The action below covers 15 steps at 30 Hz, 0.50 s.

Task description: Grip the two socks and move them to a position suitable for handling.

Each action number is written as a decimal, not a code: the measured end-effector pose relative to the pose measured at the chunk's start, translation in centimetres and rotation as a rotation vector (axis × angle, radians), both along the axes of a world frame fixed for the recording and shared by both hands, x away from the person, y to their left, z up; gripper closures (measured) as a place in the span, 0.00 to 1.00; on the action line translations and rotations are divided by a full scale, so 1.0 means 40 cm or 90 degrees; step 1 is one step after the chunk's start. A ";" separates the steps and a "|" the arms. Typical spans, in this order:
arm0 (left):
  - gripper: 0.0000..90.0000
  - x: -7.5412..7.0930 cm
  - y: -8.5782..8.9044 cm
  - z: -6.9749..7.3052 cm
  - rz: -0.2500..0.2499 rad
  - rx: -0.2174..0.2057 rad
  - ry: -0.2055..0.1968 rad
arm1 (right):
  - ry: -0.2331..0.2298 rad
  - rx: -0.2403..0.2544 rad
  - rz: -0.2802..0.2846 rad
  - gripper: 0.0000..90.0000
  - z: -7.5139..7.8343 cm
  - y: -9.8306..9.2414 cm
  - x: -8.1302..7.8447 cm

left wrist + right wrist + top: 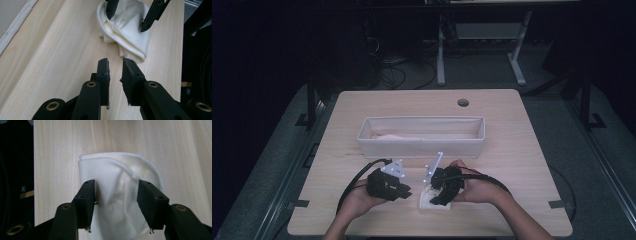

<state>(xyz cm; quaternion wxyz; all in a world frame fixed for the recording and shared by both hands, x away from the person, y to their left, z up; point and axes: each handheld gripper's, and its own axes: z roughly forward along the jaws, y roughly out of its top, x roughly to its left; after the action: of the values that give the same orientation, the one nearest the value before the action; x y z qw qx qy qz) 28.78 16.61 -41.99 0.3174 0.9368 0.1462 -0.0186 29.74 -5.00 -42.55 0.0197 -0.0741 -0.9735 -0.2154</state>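
The cloth (pixel 117 195), a folded cream bundle, lies on the table (pixel 522 165) between the spread jaws of our right tongs (pixel 116 202), whose pads stand off it, just ahead of our left tongs (pixel 115 72), nearly pressed together on nothing.

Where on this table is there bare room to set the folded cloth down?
Bare wood lies left of the left gripper, right of the right gripper, and behind the fabric bin up to the cable hole. It is crowded between the two grippers, where the folded cloth lies.
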 end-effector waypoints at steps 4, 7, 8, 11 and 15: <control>0.84 -0.002 0.007 -0.002 0.003 -0.002 0.001 | 0.001 -0.004 -0.001 0.53 -0.004 0.003 0.002; 0.83 -0.003 0.013 -0.002 0.006 -0.006 0.001 | 0.001 -0.009 0.001 0.51 -0.010 0.006 0.002; 0.83 -0.004 0.014 -0.002 0.007 -0.007 0.002 | 0.001 -0.012 0.002 0.51 -0.011 0.007 0.002; 0.83 -0.005 0.021 -0.004 0.009 -0.012 0.002 | -0.002 -0.018 0.007 0.50 -0.011 0.011 0.002; 0.82 -0.005 0.029 -0.006 0.014 -0.014 0.003 | -0.012 -0.012 0.008 0.49 0.009 0.012 0.000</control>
<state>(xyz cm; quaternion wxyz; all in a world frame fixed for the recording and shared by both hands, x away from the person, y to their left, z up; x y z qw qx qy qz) 28.58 17.75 -42.22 0.3276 0.9315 0.1568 -0.0192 29.76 -4.51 -42.17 0.0110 -0.0663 -0.9761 -0.2066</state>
